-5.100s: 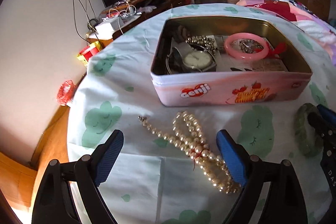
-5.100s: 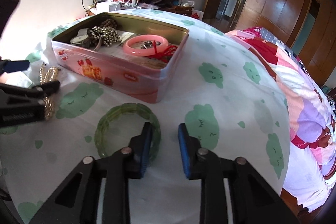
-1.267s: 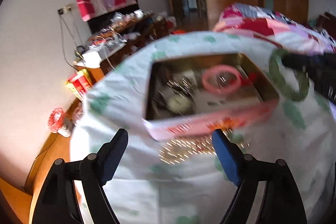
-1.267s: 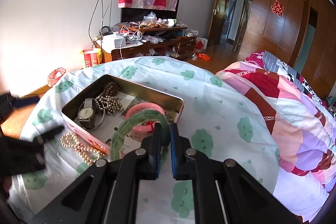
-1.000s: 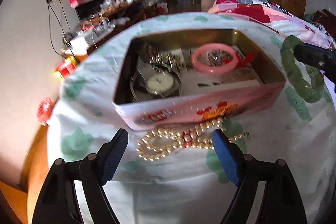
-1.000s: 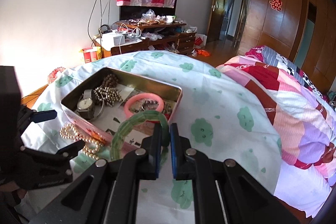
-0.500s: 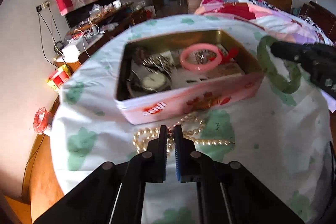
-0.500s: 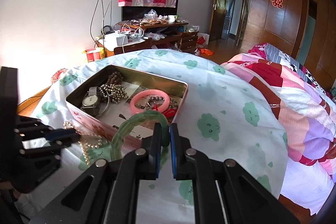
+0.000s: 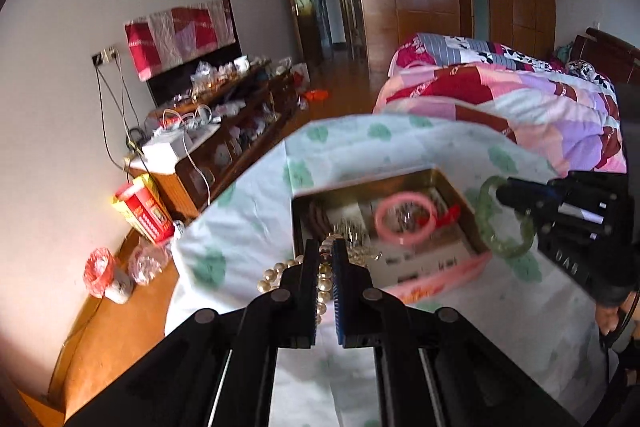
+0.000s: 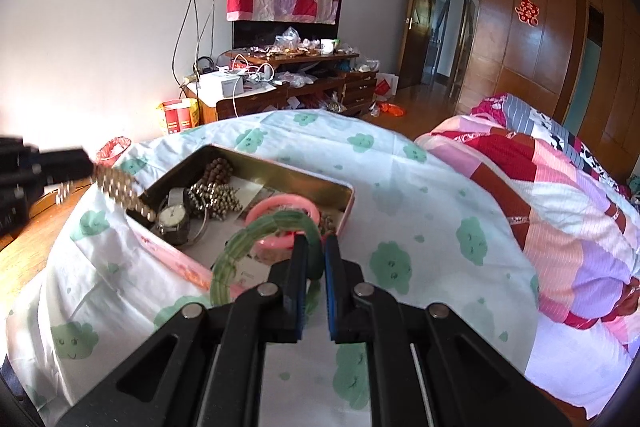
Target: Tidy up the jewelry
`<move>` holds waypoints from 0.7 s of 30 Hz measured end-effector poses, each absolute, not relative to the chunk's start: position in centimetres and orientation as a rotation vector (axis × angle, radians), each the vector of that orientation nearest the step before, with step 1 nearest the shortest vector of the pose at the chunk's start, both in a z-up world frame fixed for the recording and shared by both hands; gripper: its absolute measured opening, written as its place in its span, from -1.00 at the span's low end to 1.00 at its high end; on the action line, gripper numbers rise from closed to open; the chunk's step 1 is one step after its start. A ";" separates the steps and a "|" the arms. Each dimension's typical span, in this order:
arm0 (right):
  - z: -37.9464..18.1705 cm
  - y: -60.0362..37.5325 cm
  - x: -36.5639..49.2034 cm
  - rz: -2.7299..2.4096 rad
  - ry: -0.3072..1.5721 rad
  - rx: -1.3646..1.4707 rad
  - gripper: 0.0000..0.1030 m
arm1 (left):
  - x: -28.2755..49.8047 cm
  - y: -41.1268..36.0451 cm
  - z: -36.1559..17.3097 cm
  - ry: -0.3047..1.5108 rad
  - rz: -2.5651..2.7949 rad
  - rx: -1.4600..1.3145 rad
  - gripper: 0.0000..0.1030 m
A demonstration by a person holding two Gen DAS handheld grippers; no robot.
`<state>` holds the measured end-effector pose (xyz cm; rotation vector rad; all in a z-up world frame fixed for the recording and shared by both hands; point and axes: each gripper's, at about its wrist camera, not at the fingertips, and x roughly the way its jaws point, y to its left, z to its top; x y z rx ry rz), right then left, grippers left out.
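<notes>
Pearl necklace (image 9: 325, 269), pinched between the pressed-together jaws of the left gripper (image 9: 326, 255), hung at lower centre of the left wrist view, its strands trailing down-left; the gripper tilted downward above the pink tin (image 9: 448, 277). Green bangle (image 10: 264, 247) stood on edge at lower centre of the right wrist view, nipped at its rim by the right gripper (image 10: 316, 259). White letters "DAS" marked that gripper's body at right in the left wrist view.
</notes>
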<state>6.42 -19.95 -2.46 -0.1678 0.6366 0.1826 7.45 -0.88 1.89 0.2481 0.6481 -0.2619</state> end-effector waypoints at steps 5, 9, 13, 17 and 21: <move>-1.7 -19.7 8.1 0.180 0.626 -0.171 -0.81 | 10.0 -2.4 1.8 0.640 -0.244 0.261 -0.90; -1.9 -18.9 9.6 0.185 0.630 -0.185 -0.81 | 12.0 -3.2 0.3 0.660 -0.227 0.257 -0.89; -3.0 -18.2 10.9 0.203 0.652 -0.187 -0.81 | 13.3 -3.5 -1.1 0.674 -0.206 0.245 -0.88; -4.1 -17.9 11.8 0.231 0.662 -0.166 -0.61 | 13.8 -4.1 -2.1 0.691 -0.196 0.276 -0.86; -4.6 -18.0 11.7 0.232 0.671 -0.154 -0.08 | 13.4 -4.1 -2.4 0.690 -0.170 0.292 -0.16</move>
